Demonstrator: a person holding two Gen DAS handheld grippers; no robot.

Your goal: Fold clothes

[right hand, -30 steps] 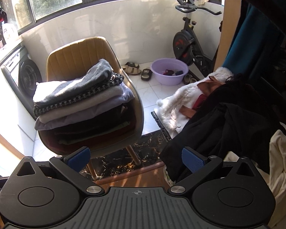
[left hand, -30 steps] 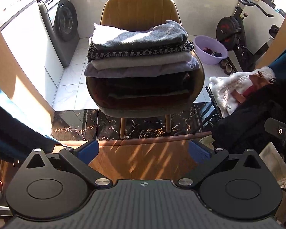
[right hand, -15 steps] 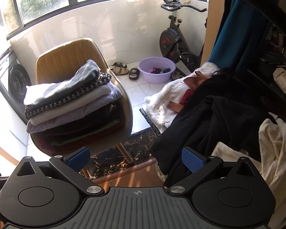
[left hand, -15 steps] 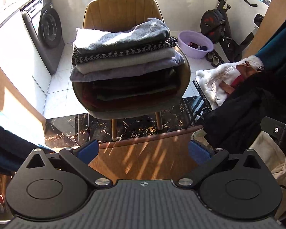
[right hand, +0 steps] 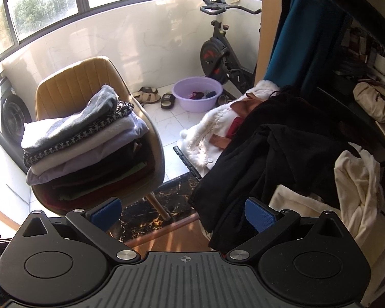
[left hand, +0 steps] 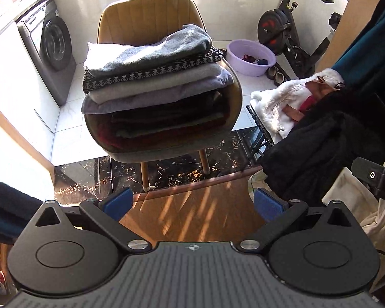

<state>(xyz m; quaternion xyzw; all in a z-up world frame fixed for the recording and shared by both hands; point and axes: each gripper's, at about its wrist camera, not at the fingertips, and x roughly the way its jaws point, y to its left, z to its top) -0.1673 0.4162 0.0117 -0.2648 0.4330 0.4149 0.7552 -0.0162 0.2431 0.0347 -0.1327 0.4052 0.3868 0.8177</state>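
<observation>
A stack of folded clothes (left hand: 151, 77) sits on a tan chair (left hand: 151, 18), grey garment on top; it also shows in the right wrist view (right hand: 82, 138). An unfolded pile lies to the right: a black garment (right hand: 277, 154), a white fleece coat (right hand: 213, 133) and a cream garment (right hand: 362, 195). My left gripper (left hand: 192, 202) is open and empty, well short of the chair. My right gripper (right hand: 183, 214) is open and empty, its right pad close to the black garment.
A washing machine (left hand: 54, 51) stands at the left. A purple basin (right hand: 197, 92) with small items, sandals (right hand: 148, 97) and an exercise bike (right hand: 218, 54) are behind. A wooden edge (left hand: 192, 205) lies below the left gripper. A teal curtain (right hand: 295, 46) hangs at the right.
Both grippers have drifted back and to the right, so the chair sits further left in both views and more of the unfolded pile shows. Both stay open and empty.
</observation>
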